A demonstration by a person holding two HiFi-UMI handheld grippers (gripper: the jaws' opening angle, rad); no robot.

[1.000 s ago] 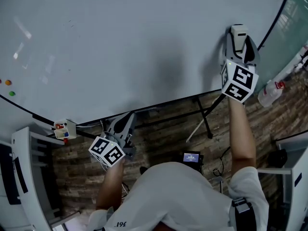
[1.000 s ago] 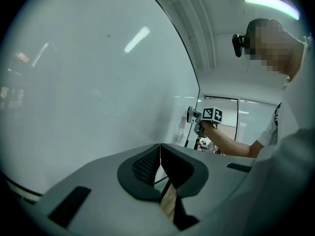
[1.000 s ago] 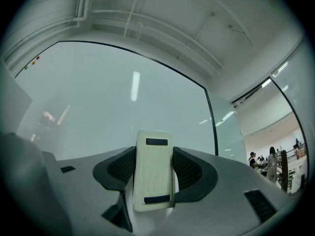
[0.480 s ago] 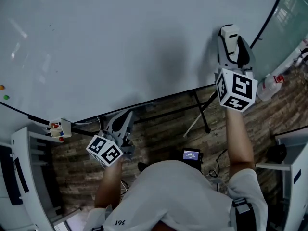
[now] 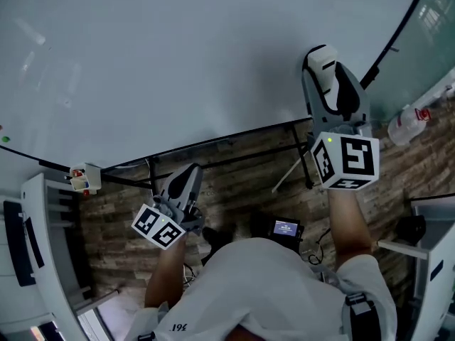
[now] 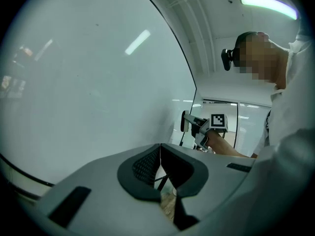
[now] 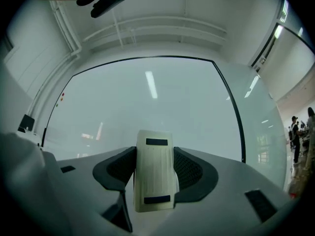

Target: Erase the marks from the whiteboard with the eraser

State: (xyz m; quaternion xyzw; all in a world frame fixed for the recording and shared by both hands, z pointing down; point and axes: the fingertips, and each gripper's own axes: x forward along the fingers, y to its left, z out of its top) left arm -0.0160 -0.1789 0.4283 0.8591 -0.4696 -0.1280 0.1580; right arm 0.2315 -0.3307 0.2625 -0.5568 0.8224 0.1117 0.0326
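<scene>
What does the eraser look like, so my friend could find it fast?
Find the big whiteboard, then its lower right part. There the right tool grips the eraser, a cream-white block with two dark strips. The left tool, lower down, holds nothing.

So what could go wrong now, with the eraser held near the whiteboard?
The white rectangular eraser sits clamped by its sides between the right gripper's dark fingers; hard pressure on the large white whiteboard might tilt it or make it slip. It is close to the board's black lower edge, so a downward stroke might run off the board.
</scene>
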